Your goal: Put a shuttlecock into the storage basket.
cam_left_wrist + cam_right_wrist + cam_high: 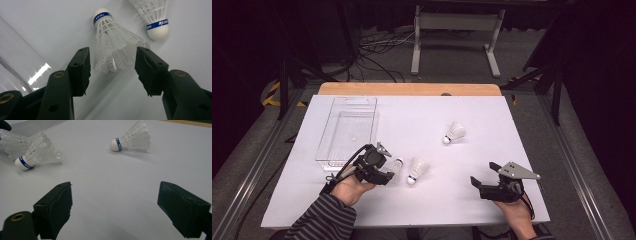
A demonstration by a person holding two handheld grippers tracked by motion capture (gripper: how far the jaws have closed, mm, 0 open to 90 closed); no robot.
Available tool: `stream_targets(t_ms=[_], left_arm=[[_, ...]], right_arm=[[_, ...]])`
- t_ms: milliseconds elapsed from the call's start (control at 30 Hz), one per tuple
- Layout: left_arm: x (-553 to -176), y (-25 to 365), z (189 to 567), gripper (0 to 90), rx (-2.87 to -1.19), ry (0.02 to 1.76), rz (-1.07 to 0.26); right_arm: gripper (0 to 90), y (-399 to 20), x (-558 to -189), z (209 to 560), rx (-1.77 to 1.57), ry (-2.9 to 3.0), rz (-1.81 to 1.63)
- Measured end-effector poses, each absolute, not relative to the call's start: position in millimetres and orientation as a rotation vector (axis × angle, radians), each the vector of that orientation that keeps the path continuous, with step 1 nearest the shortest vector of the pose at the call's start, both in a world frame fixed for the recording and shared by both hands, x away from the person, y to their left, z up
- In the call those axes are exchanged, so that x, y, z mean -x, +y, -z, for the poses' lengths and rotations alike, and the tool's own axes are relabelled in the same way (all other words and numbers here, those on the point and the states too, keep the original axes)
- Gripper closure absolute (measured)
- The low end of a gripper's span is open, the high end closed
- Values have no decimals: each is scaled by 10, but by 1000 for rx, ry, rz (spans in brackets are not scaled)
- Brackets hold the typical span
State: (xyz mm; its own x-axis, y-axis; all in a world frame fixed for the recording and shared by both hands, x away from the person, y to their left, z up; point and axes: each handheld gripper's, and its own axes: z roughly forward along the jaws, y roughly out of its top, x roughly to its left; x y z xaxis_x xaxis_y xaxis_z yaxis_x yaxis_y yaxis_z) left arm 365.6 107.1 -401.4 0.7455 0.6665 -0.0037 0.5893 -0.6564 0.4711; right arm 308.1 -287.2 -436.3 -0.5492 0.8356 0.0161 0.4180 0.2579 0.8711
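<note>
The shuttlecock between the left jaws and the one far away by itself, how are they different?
The near shuttlecock lies with its feather end between the left gripper's open jaws, which don't press on it; the far shuttlecock lies alone in the open with no gripper near. The near one has another shuttlecock right beside it; the far one has none. Both are white with a blue band by the rounded tip, lying on their sides on the white table.

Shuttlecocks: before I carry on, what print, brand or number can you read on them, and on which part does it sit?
"REAK", white on the blue band of the farther shuttlecock, left gripper view; the letters run to the band's edge, so it may be cut short.
Blue band of the shuttlecock between the left gripper jaws: white print, too blurred to read.
Bands in the right gripper view: too small.
</note>
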Motion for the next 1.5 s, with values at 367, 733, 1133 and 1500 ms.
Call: stream_targets(t_ms=[367,733,1133,1500], left_arm=[[-3696,1046,4058,545,-2502,978,-267],[-3710,1054,4070,678,-2512,986,-271],[-3746,1069,4081,855,-2506,1015,-237],[-3760,1091,4065,897,-2486,1009,-220]], right_arm=[[132,-2871,-3083,4365,-1132,2086,-1228],[132,-2873,-3088,4370,-1140,2091,-1227],[133,-2874,-3085,4368,-1137,2087,-1226],[133,-2877,-3089,4369,-1139,2088,-1225]])
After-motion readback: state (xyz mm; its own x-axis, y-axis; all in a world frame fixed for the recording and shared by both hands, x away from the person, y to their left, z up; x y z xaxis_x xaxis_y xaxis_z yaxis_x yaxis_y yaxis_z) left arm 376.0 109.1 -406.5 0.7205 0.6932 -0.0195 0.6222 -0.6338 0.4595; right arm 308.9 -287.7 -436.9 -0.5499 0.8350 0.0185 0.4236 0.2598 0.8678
